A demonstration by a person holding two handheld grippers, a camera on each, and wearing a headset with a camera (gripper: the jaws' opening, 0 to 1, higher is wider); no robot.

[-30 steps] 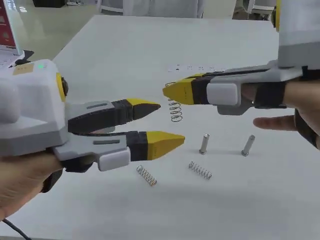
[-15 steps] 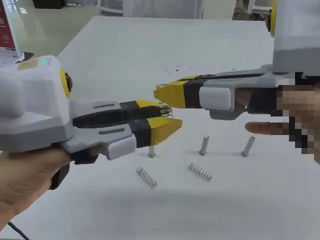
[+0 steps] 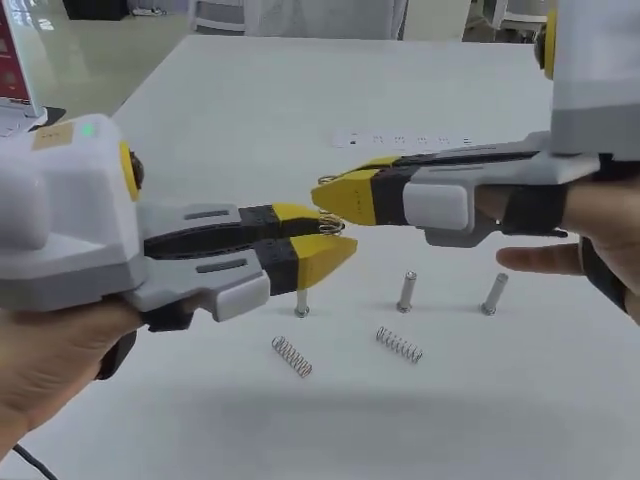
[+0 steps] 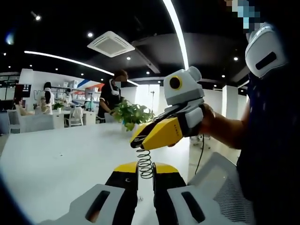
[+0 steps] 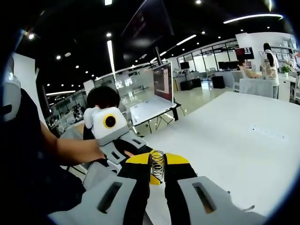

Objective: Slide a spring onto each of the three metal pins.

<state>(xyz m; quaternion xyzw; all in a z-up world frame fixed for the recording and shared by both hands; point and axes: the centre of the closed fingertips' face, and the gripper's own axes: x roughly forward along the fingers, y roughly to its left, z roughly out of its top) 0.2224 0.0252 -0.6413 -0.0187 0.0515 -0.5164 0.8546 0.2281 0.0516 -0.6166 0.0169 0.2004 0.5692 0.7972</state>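
2 claws clench 1 spring (image 3: 331, 226) in mid-air, left claw (image 4: 146, 168) and right claw (image 5: 158, 162) each on an end, above the 3 pins (image 3: 406, 290) on the tabletop (image 3: 250, 110), so uneven pull could stretch or flick it away.

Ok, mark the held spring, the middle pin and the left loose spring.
held spring (image 4: 146, 163), left gripper view, mid coils.
middle pin (image 3: 406, 290), head view, shaft.
left loose spring (image 3: 292, 356), head view, middle coils.

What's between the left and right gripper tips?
A spring, pinched by both the left gripper and the right gripper; clearest in the left gripper view.
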